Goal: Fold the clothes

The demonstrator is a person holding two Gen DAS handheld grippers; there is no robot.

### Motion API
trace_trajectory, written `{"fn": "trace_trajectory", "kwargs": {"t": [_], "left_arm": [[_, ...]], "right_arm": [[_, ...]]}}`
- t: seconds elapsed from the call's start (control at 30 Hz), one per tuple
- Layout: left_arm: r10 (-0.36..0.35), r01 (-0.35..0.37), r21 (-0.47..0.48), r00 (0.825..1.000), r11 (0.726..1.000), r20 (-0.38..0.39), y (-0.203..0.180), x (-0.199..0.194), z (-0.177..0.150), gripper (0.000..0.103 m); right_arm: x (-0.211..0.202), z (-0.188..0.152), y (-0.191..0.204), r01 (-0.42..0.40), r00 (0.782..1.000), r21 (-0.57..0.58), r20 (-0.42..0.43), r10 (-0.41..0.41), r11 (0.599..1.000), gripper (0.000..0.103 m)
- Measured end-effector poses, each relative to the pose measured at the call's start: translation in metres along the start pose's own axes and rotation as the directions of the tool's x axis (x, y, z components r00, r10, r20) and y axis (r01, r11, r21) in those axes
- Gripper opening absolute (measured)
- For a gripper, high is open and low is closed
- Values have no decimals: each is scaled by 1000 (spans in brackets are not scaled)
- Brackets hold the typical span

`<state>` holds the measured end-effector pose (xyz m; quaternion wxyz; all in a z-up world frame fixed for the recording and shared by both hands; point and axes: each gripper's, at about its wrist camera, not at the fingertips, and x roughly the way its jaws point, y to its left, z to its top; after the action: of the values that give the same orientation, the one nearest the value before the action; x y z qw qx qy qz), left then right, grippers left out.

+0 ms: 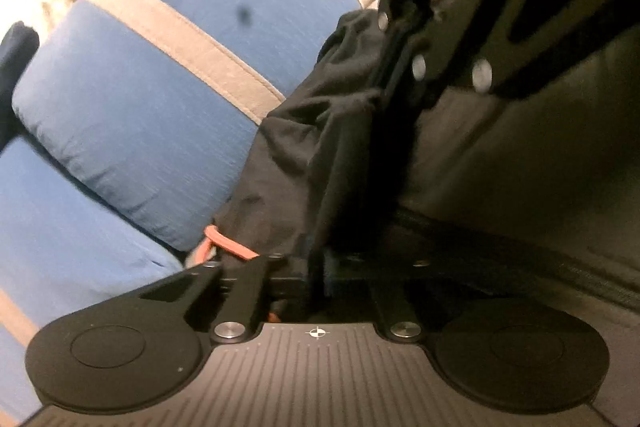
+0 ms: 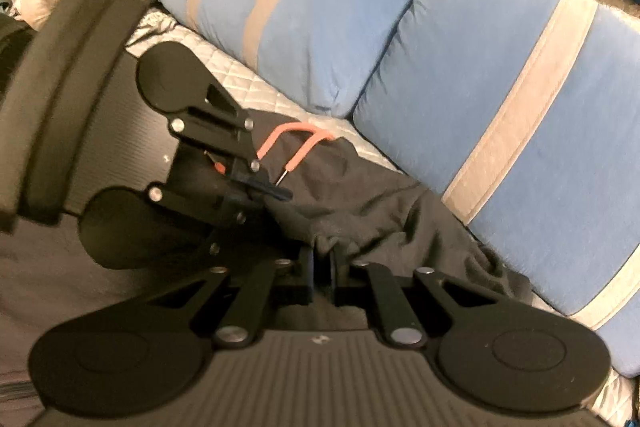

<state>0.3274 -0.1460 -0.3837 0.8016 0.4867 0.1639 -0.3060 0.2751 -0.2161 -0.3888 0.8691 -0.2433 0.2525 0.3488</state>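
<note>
The black garment lies bunched on the bed, close in front of two blue pillows with grey stripes. The right hand-held gripper has its fingers squeezed together on a fold of the cloth. The left hand-held gripper sits just to the left, pinching the same garment near its orange cord.
</note>
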Motion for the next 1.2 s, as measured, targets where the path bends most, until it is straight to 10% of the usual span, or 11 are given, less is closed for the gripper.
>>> {"fn": "trace_trajectory", "kwargs": {"t": [0.07, 0.2, 0.47, 0.6, 0.73, 1.2], "left_arm": [[14, -14, 7, 1000, 1000, 7, 3, -2, 1, 3], [33, -33, 13, 999, 999, 18, 12, -7, 4, 3], [28, -26, -49, 999, 998, 26, 41, -9, 14, 3], [3, 1, -117, 999, 993, 32, 45, -22, 15, 3], [-10, 13, -176, 1000, 984, 17, 68, -21, 14, 3], [98, -94, -311, 995, 946, -2, 147, -6, 27, 3]], "right_arm": [[-1, -4, 1, 34, 999, -26, 11, -34, 999, 22], [-2, -16, 2, 121, 992, -69, 53, -117, 990, 82], [18, -37, 23, 180, 983, -316, 20, -184, 931, 85], [31, -39, 25, 215, 973, -369, 3, -230, 904, 78], [30, -23, 1, 150, 983, -312, -54, -175, 938, 24], [11, 56, -96, 261, 965, -85, 23, -260, 962, 4]]}}
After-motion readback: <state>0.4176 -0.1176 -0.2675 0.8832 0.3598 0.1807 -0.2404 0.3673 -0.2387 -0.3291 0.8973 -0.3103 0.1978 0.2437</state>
